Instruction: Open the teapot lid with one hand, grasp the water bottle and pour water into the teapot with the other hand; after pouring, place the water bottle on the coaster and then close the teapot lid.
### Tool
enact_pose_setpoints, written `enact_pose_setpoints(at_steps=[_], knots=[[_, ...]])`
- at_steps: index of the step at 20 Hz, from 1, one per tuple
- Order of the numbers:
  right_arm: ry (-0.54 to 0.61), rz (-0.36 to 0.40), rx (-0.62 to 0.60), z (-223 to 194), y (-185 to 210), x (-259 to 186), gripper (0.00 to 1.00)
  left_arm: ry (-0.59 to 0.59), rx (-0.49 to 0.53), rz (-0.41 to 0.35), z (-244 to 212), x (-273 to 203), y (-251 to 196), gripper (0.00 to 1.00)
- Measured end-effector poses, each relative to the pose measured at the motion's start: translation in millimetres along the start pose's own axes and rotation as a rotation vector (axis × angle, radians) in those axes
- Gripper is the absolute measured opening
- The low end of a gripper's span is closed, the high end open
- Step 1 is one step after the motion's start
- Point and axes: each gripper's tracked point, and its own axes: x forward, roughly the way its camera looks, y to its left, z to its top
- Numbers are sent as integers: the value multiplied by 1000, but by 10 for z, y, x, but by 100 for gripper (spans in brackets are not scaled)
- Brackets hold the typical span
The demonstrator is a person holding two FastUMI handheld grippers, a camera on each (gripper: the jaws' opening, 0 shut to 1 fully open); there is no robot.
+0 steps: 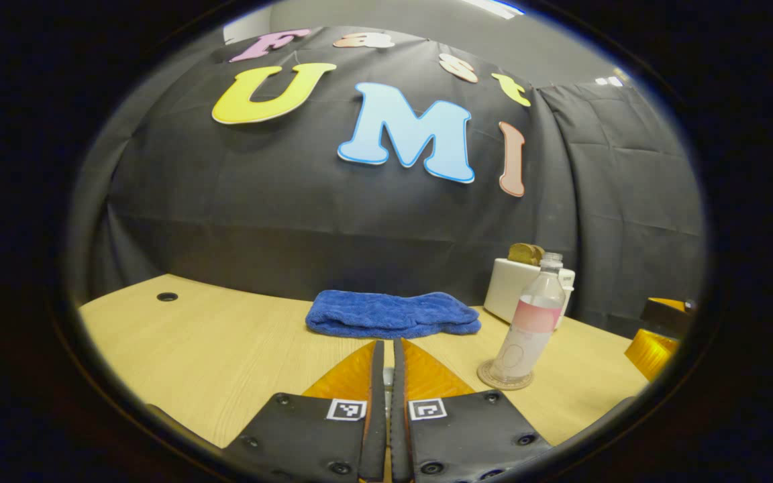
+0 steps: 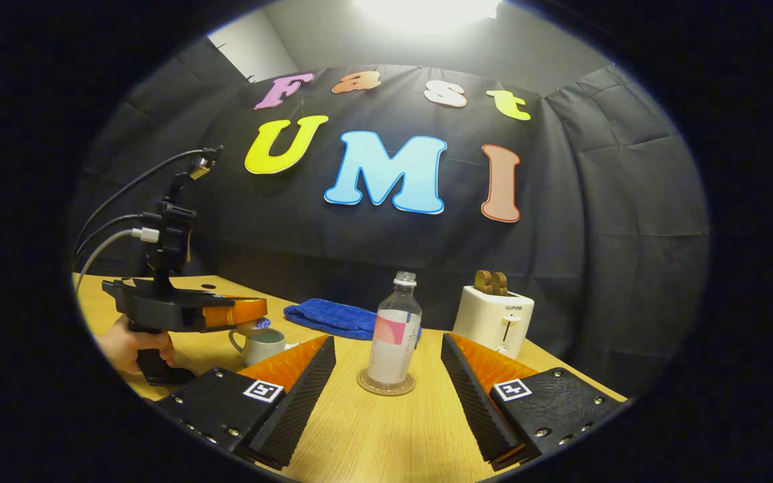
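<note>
- On the pale wooden table [image 2: 386,436], the clear plastic water bottle [image 2: 394,332] with a pink label stands upright on a round coaster [image 2: 386,384].
- Right gripper [image 2: 386,382] is spread wide, empty, fingers either side of the bottle.
- Left gripper [image 1: 386,376] is pinched nearly closed; whether it holds the lid, I cannot tell.
- Small grey-green teapot [image 2: 260,343] sits under it.
- Risk: a careless lowering could jolt the teapot and spill water.

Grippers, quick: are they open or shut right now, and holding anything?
Left gripper: shut; whether it pinches anything cannot be told.
Right gripper: open, empty, facing the water bottle on its coaster.
</note>
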Motion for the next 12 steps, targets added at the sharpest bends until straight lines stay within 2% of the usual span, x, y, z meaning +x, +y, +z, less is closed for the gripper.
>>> enact_pose_setpoints(at_steps=[7,9,12], knots=[[15,4,13,-63,-25,9,98,15,43,-25,-71,118,-220,10],[25,9,27,-96,-38,19,98,34,69,-11,-144,136,-207,9],[31,13,55,-126,-62,24,98,35,42,-9,-175,146,-179,10]])
